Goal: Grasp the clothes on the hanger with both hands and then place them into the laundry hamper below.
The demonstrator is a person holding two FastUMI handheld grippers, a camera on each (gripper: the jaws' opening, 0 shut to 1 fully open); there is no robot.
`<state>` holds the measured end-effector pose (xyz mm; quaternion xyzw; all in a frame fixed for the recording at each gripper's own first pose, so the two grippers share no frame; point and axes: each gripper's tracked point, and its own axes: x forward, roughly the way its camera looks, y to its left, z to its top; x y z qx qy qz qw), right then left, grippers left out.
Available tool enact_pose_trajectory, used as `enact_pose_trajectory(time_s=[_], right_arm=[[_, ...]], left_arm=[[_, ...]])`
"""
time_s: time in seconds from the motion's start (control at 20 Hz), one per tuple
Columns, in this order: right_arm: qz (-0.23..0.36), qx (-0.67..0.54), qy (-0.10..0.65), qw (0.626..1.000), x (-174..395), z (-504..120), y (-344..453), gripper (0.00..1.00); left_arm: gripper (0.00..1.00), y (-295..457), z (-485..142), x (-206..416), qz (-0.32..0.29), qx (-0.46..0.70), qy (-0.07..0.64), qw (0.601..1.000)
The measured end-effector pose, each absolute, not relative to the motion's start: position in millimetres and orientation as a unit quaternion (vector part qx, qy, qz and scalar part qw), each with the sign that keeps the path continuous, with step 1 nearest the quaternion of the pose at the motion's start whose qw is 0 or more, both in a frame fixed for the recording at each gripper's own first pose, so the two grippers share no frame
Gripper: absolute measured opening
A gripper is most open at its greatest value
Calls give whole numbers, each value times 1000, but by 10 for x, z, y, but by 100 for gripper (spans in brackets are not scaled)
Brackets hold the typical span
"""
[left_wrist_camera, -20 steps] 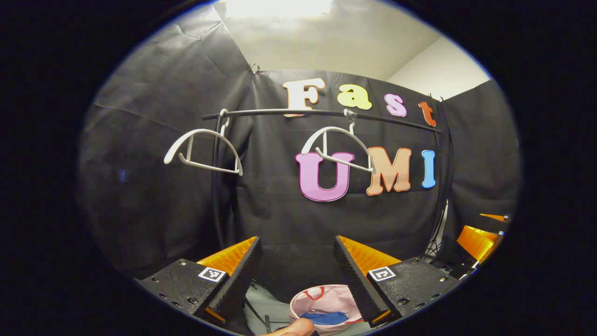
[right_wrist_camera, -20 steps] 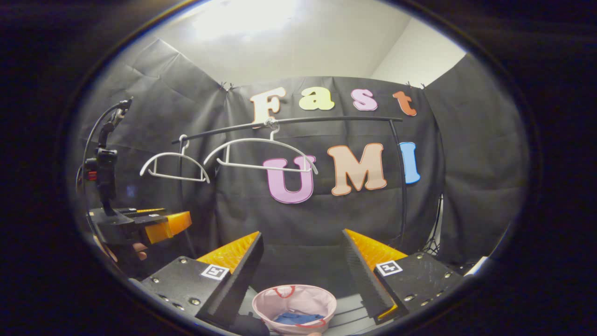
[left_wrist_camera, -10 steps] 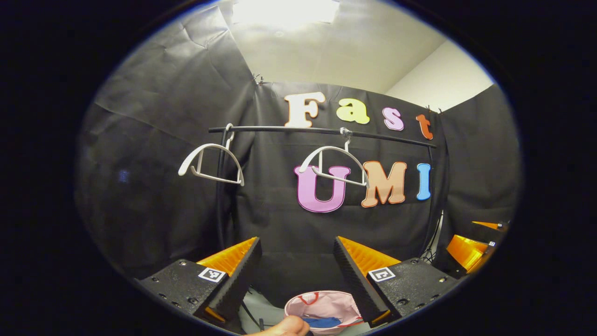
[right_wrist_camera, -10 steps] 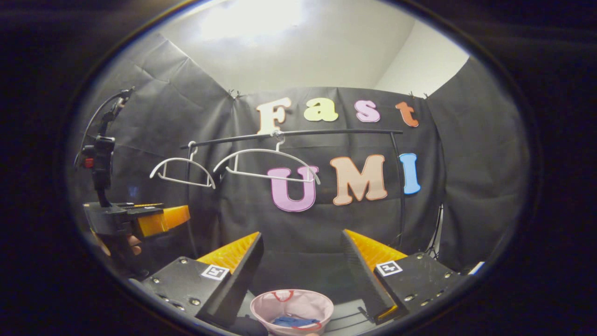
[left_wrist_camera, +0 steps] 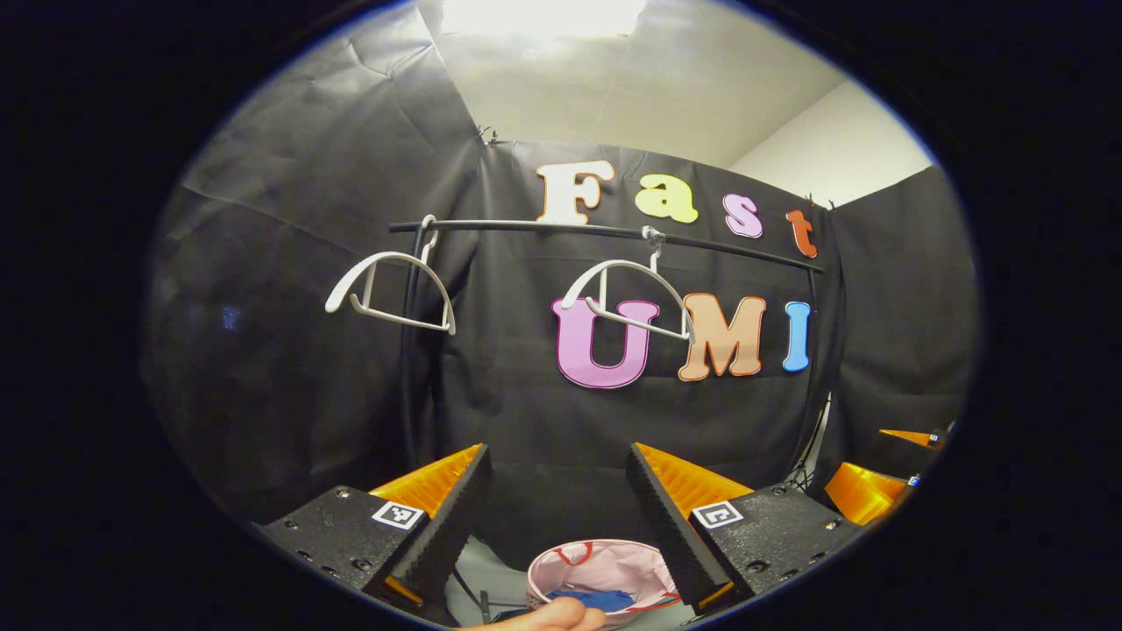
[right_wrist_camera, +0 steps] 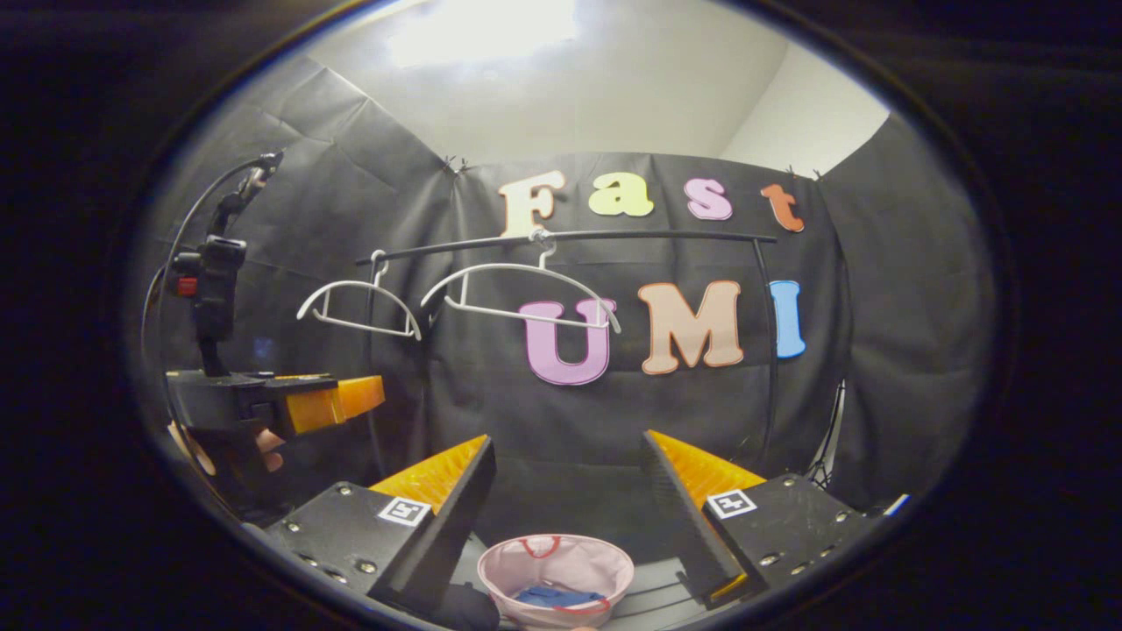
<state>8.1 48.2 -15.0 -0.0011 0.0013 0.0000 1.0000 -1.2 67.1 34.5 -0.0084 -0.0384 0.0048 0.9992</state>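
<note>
At six o'clock in the left gripper view, the left gripper (left_wrist_camera: 557,491) stands with its jaws spread wide and nothing between them. Just below that gap sits the pink laundry hamper (left_wrist_camera: 605,568), red-trimmed, with blue clothes (left_wrist_camera: 594,599) lying inside it; a fingertip (left_wrist_camera: 548,619) shows at the very bottom edge. Toward four o'clock the other gripper peeks in near the rim.

At six o'clock in the right gripper view, the right gripper (right_wrist_camera: 565,486) is likewise spread apart, empty. Between and below its fingers lies the hamper (right_wrist_camera: 555,565) holding the blue garment (right_wrist_camera: 552,597). At nine o'clock the left gripper (right_wrist_camera: 346,403) is seen from the side, a hand (right_wrist_camera: 263,443) gripping its handle, a cable rising from its top.

Toward twelve o'clock a black rail (right_wrist_camera: 570,238) carries two bare white hangers (right_wrist_camera: 521,294), one (right_wrist_camera: 359,307) nearer the rail's left end, both against the black cloth wall (right_wrist_camera: 877,307).
</note>
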Motion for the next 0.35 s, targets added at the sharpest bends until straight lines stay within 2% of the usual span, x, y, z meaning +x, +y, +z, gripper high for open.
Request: enact_pose_trajectory(time_s=[0.05, 0.1, 0.35], right_arm=[[1, -2, 2, 1000, 87, -147, 485, 96], [2, -1, 3, 1000, 85, -153, 498, 100], [15, -2, 9, 1000, 89, -218, 550, 100]], left_arm=[[93, 671, 350, -10, 6, -6, -40, 999], [93, 690, 354, -11, 12, -3, -41, 999], [93, 703, 366, -9, 22, -13, -42, 999]])
